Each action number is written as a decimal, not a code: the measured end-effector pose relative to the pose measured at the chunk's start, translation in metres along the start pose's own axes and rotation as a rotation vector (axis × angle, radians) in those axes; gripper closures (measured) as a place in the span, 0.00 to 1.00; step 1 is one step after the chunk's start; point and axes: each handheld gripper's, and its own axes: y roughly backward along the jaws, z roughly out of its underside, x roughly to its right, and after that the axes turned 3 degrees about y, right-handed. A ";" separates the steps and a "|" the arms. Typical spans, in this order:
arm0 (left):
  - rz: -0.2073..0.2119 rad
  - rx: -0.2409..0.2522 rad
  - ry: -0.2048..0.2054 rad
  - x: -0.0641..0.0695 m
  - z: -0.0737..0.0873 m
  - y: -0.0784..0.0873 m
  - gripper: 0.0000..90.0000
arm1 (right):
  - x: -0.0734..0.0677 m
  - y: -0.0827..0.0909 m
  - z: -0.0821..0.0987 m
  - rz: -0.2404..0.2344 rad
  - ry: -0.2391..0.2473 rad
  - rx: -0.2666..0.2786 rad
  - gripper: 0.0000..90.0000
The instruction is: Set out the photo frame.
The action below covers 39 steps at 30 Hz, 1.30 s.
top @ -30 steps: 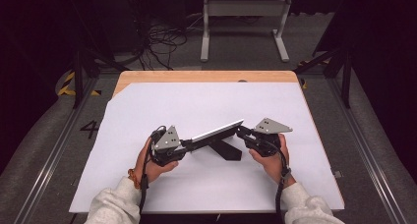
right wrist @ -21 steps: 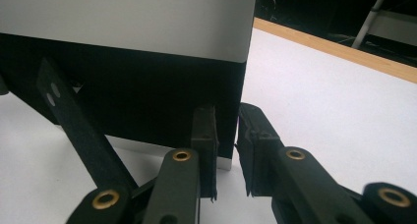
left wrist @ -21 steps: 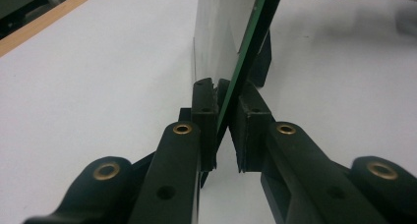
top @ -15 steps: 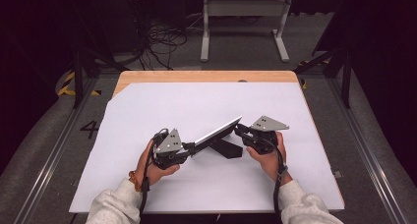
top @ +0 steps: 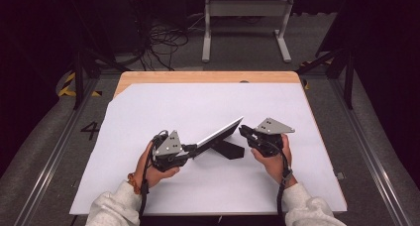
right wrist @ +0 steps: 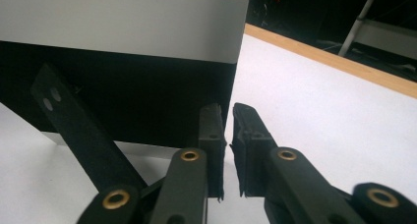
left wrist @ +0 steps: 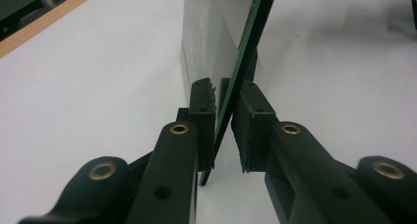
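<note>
The left gripper [top: 194, 147], in the lower middle of the high view, is clamped on the near end of a thin silver panel [top: 218, 134]. In the left gripper view [left wrist: 223, 121] the panel's green edge runs up the centre of the frame between the two pads, which pinch it with hardly any gap. The right gripper [top: 242, 131] sits just right of centre, at the panel's far, raised corner without holding it. In the right gripper view [right wrist: 227, 135] its jaws have just been closing and stand all but shut, a thin slit between them and nothing in it.

The panel [right wrist: 123, 22] tilts up from lower left to upper right over the white sheet [top: 198, 102] covering the wooden table [top: 198, 77]. Beneath it, towards lower right, lies its black stand [top: 230, 150], and a black strut [right wrist: 74, 116] slants across the left of the right gripper view.

By my reading, the work is about halfway. The panel is raised and the stand is out beneath it, but the left grip appears to carry part of the weight. Left to do is settling it on the stand and letting go.
</note>
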 end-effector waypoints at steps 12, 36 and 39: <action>-0.029 -0.006 -0.011 -0.001 0.005 0.020 0.98 | -0.004 0.010 -0.003 -0.017 0.037 0.012 1.00; 0.011 0.008 0.013 0.003 0.000 0.005 1.00 | -0.023 -0.008 -0.012 -0.075 0.053 0.023 0.99; 0.018 0.011 0.011 0.006 -0.001 0.003 1.00 | -0.025 -0.010 -0.013 -0.094 0.058 0.024 0.99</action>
